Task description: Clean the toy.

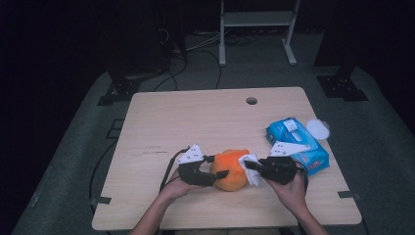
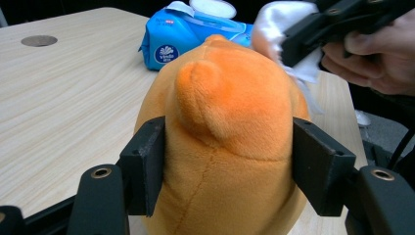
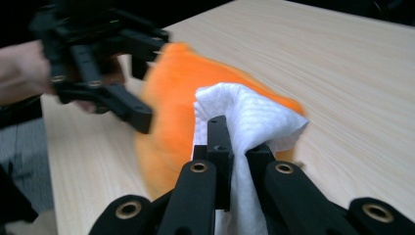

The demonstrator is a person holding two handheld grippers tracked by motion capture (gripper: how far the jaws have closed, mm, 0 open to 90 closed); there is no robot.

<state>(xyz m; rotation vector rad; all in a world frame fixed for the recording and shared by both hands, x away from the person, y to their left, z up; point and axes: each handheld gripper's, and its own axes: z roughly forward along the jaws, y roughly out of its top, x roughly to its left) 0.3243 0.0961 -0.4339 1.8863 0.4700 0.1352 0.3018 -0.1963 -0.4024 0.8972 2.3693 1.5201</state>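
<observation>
One desk [image 1: 161, 117] carries the lot. There is one orange plush toy [image 1: 230, 169], one white wipe [image 1: 251, 169] and one blue pack of wipes [image 1: 298, 142]. One round white lid [image 1: 318, 129] lies by the pack. Two tools are in play, a left tool [image 1: 215, 166] and a right tool [image 1: 250, 165], each with two black jaws and each in one hand, so two hands. The desk top has one round hole [image 1: 251, 101]. Behind the desk stands one white frame [image 1: 257, 24].
</observation>
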